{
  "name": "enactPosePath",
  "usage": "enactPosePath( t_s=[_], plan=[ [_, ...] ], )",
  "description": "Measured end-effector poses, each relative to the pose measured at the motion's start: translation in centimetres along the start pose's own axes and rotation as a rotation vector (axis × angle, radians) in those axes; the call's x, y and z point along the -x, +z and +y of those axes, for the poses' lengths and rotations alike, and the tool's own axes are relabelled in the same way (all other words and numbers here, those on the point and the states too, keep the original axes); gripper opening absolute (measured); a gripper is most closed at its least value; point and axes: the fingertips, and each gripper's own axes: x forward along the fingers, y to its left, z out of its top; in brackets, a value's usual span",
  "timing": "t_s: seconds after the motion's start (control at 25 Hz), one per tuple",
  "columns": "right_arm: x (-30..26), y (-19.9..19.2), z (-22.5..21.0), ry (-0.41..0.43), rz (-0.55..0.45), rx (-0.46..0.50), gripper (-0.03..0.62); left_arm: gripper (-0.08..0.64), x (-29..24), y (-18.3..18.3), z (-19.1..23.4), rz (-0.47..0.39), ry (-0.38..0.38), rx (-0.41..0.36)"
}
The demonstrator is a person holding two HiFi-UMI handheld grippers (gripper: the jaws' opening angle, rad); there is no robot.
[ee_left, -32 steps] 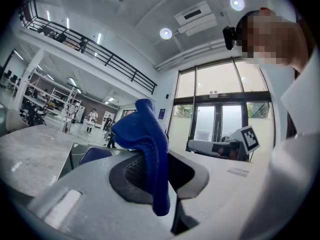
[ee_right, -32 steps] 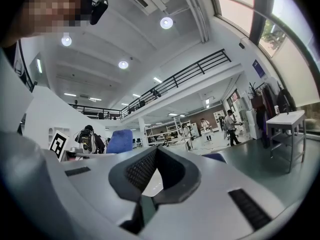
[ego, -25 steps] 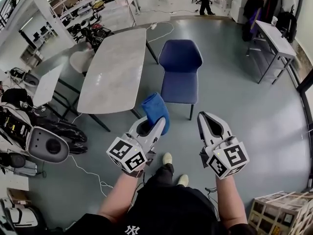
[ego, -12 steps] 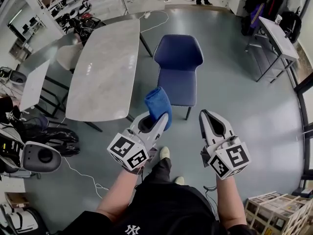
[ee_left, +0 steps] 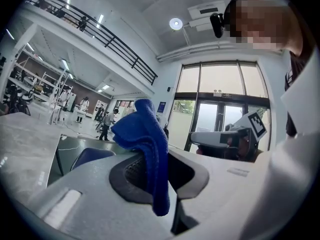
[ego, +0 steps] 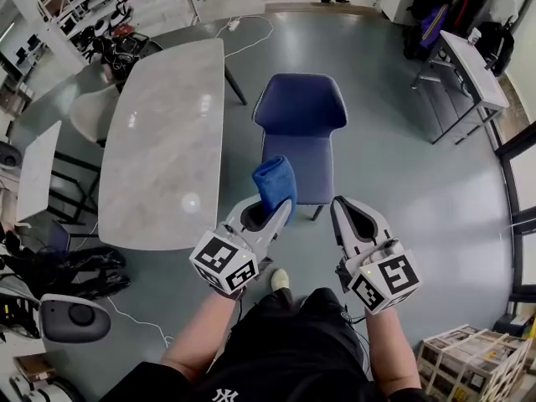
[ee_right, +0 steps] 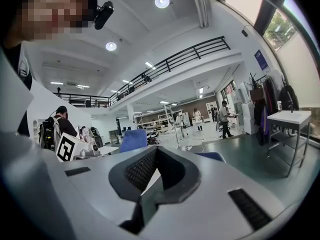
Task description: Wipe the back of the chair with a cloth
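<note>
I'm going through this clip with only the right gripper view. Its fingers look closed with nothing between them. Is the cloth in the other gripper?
Observer: Yes. The left gripper view shows the left gripper shut on the blue cloth, which sticks out past its fingers.
Operator: Is the cloth on the chair yet?
Observer: It doesn't look so. In the head view the blue chair stands on the floor ahead, its backrest on the far side. The cloth seems held above the seat, short of the backrest.
Operator: Anything close to the chair?
Observer: A long pale table stands alongside it, on the left gripper's side.
</note>
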Motion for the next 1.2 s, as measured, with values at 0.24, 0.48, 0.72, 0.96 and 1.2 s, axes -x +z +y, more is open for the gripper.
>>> enactPosePath(
  t_s=[0.24, 0.48, 0.72, 0.96, 1.2],
  plan=[
    [-3.7, 0.4, -4.3, -0.012, -0.001, -0.02, 0.014, 0.061, -4.6, 0.1, 3.4, 0.015, -0.003, -0.002],
    [-9.7, 0.0, -10.6, 0.033, 0.004, -0.033, 0.014, 0.061, -10.9, -0.8, 8.5, 0.036, 0.052, -0.036],
    [-17.6, 0.9, -18.2, 0.125, 0.021, -0.059, 0.014, 0.061, -18.7, -1.6, 16.0, 0.104, 0.154, -0.064],
    [-22.8, -1.5, -24.0, 0.193, 0.05, -0.105, 0.014, 0.061, -24.2, -3.8, 22.7, 0.124, 0.262, -0.1],
    [-27.8, -7.3, -26.7, 0.176, 0.039, -0.114, 0.014, 0.061, -26.8, -9.5, 30.4, 0.154, 0.343, -0.19]
  ],
)
